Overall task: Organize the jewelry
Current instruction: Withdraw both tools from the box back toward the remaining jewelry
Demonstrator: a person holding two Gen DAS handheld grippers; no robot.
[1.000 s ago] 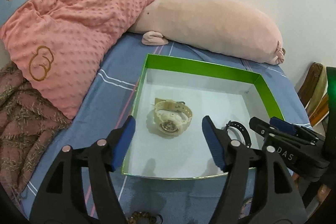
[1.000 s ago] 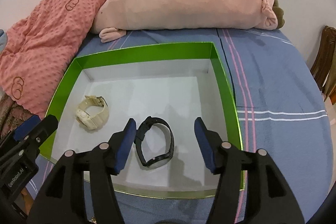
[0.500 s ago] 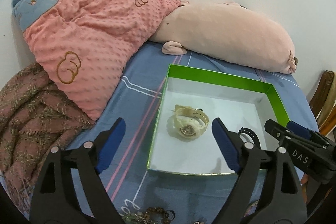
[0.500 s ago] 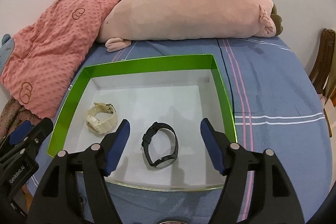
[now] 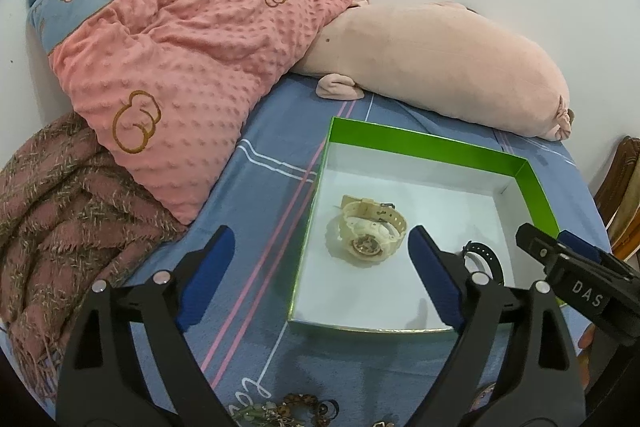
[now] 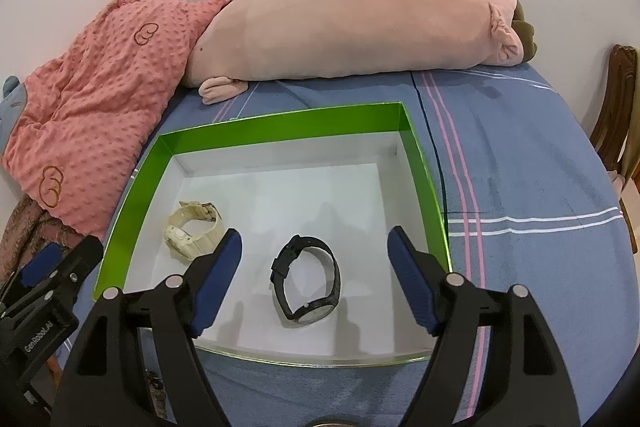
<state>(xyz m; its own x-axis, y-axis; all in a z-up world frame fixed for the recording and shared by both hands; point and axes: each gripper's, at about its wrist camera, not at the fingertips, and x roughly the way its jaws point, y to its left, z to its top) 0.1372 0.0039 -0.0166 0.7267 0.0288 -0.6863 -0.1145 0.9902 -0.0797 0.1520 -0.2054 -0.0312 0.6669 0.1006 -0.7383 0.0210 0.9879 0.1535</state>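
A shallow box with green walls [image 5: 420,143] and a white floor lies on the blue bedsheet. A cream watch [image 5: 370,231] lies on its side in the box's left half, also seen as the cream watch [image 6: 192,229] in the right wrist view. A black watch [image 6: 308,283] lies in the right half. My left gripper [image 5: 318,247] hovers over the box's near-left wall, its jaws opening with nothing between them. My right gripper [image 6: 314,243] hangs above the black watch, its jaws opening and its pads clear of the strap. Several beaded bracelets [image 5: 288,407] lie on the sheet below the left gripper.
A pink dotted blanket [image 5: 192,59] and a long pink plush pillow [image 5: 440,67] line the wall behind the box. A brown knit throw [image 5: 60,195] is heaped at the left. A wooden chair [image 6: 620,115] stands past the bed's right edge.
Both grippers' jaws have spread wider. The left gripper has drawn back and to the left off the cream watch; the right one has pulled back a little. Both watches lie still in the box.
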